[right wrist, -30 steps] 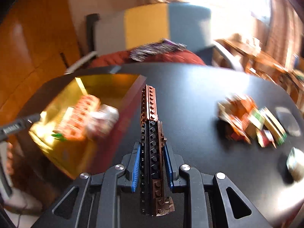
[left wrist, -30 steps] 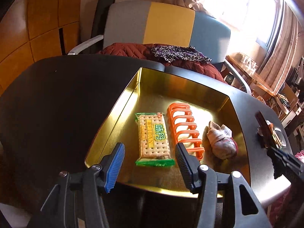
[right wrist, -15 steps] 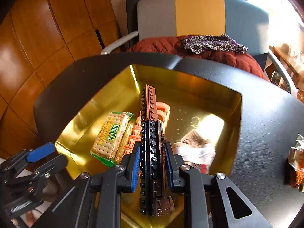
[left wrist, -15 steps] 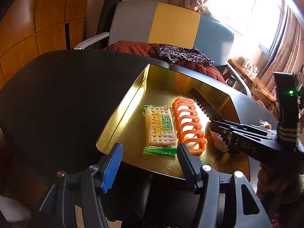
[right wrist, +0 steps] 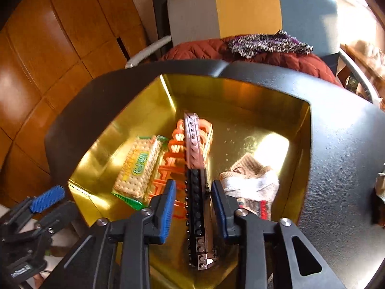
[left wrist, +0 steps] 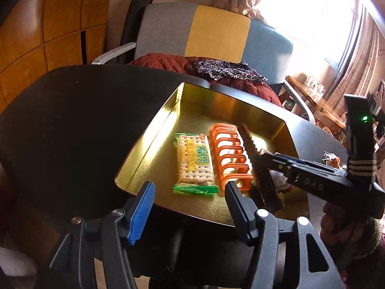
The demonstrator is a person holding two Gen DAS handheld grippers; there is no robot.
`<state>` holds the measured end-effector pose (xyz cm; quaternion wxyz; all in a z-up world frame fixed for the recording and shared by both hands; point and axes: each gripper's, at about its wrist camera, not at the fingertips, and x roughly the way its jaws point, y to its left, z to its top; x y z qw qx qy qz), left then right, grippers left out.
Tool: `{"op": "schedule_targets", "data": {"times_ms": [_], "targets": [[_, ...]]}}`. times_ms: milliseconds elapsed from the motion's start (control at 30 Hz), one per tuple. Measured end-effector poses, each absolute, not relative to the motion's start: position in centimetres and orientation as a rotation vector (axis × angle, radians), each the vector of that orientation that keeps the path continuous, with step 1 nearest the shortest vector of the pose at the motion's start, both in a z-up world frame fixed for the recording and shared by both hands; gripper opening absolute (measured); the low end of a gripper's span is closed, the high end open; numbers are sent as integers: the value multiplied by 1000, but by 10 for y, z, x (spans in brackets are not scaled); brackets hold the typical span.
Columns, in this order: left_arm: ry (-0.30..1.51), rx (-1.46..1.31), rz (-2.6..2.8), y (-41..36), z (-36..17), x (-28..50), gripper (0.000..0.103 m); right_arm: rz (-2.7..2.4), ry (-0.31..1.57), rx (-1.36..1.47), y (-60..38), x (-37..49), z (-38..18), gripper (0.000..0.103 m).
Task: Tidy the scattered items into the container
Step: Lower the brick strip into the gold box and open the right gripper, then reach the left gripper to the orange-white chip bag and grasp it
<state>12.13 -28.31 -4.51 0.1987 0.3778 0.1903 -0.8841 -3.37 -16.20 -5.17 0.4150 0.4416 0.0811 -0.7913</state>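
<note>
A gold tray [right wrist: 240, 96] [left wrist: 156, 125] sits on the black table. In it lie a cracker packet [right wrist: 138, 166] [left wrist: 193, 161], an orange rack [right wrist: 173, 154] [left wrist: 228, 151] and a white sock [right wrist: 250, 185]. My right gripper [right wrist: 193, 198] is over the tray with its jaws spread. A long brown and black brick strip [right wrist: 195, 168] [left wrist: 262, 178] lies between them, loose, resting on the orange rack. My left gripper [left wrist: 187, 204] is open and empty at the tray's near edge.
A chair [left wrist: 216, 33] with a red blanket and patterned cloth stands behind the table. Wrapped items [right wrist: 380, 192] lie on the table to the right of the tray. Wood panels line the left wall.
My right gripper swung from the table over the tray, lowered, and its jaws opened off the brick strip, which tipped onto the rack. My left gripper drew back slightly.
</note>
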Motion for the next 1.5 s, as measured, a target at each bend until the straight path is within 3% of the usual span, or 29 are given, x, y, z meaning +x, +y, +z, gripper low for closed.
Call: {"op": "schedule_targets", "data": {"times_ms": [67,233,400,567,700,1033,1500], "targets": [[521,1061,-2493,-276,-42,120,62,-2004,172,1085,-152,-33,-44,35],[474,1089,-2567,-249,-35,109,62,-2114,74,1036,-100,-36,-31,53],[413,1151,-2657,-213,-32,87,62,-2324,-28,1080,0,-60,-27,69],[340,1228,-2751,-170,-32,67,63,-2546,-155,1170,119,-83,-32,76],[271,1319,-2819,-135,-37,54,63,-2700,-208,1190,196,-94,-31,91],[124,1466,-2942,-55,-31,-13,63,-2879,-290,1225,307,-132,-29,95],[-110,1534,-2976,34,-24,-175,64,-2797,-352,1122,298,-109,-40,97]]}}
